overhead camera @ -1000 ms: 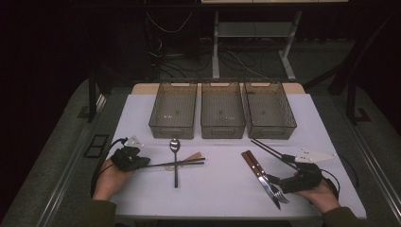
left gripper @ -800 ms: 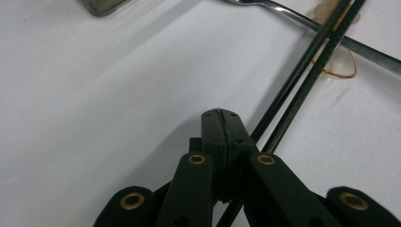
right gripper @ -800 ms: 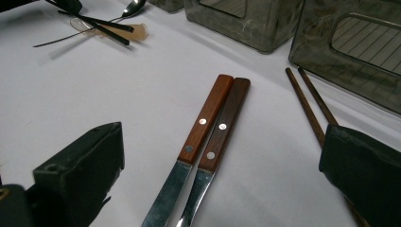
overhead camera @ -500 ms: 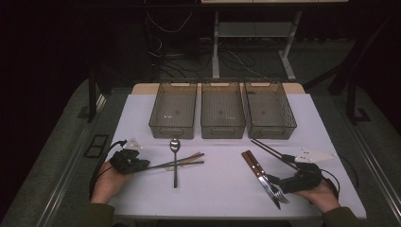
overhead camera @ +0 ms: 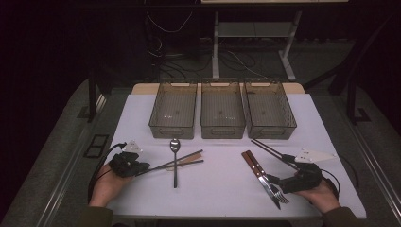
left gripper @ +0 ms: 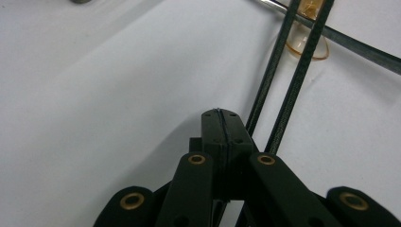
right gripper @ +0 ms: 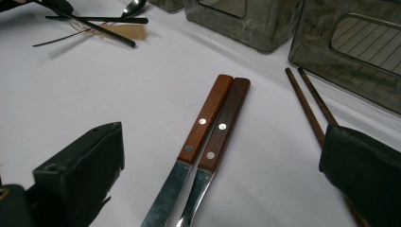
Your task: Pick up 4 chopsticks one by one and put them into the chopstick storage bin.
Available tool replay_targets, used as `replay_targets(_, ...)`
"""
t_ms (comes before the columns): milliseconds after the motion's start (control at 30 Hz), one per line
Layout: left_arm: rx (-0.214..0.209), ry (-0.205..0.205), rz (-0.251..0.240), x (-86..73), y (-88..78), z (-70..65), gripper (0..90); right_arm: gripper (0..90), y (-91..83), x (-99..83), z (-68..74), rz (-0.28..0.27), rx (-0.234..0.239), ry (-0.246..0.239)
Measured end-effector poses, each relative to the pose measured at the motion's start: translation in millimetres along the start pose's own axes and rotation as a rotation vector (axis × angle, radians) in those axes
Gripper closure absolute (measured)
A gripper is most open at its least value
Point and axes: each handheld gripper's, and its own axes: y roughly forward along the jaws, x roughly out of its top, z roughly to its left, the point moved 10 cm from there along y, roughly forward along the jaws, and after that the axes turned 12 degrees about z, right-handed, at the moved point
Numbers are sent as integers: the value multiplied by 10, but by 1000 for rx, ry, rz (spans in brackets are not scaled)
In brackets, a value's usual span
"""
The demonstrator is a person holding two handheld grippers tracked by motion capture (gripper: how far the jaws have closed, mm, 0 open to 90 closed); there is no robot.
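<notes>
Near edge, seven o'clock: my left gripper (overhead camera: 142,167) has its jaws clenched flat together; in the left gripper view the pair of slim black chopsticks (left gripper: 283,90) runs out just beside the closed tips, so I judge nothing is pinched.
Near edge, five o'clock: my right gripper (overhead camera: 274,182) stands with jaws spread wide and nothing between the pads, straddling the blades of the wooden-handled steel knife and fork (right gripper: 210,127).
Centre, six o'clock: a long-handled steel spoon (overhead camera: 175,158) lies under the black chopsticks, with a pale amber plastic spoon (overhead camera: 188,160) beneath them.
Three to four o'clock: a pair of dark brown wooden chopsticks (overhead camera: 269,149) lies slanted, near the right gripper.
Far side, twelve o'clock: three smoky transparent plastic bins (overhead camera: 222,113) sit side by side, all bare inside as far as I can see.
Surface: white table (overhead camera: 142,118).
Progress, my reading: sorting the cutlery into the bins has not begun; every piece lies on the table.
Left to do: grip, lift and drop each piece.
</notes>
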Motion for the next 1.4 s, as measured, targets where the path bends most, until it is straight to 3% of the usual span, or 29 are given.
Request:
replay_targets(367, -13, 0, -2, -38, -14, -82, 892, 11, -1, 1, 0, 0, -1, 0)
replay_targets(600, 1, 7, -4, -50, -38, -57, 892, 10, 1, 1, 0, 1, -2, -1)
replay_targets(900, 29, -11, -79, 33, -134, -3, 891, 10, 5, 2, 1, 2, -3, -3)
replay_targets(1167, -8, 5, -138, 223, -162, -127, 761, 11, 10, -1, 1, 4, -1, -2)
replay_targets(1400, -87, 51, -194, 413, -160, -293, 715, 11, 15, -2, 3, 5, 1, -2)
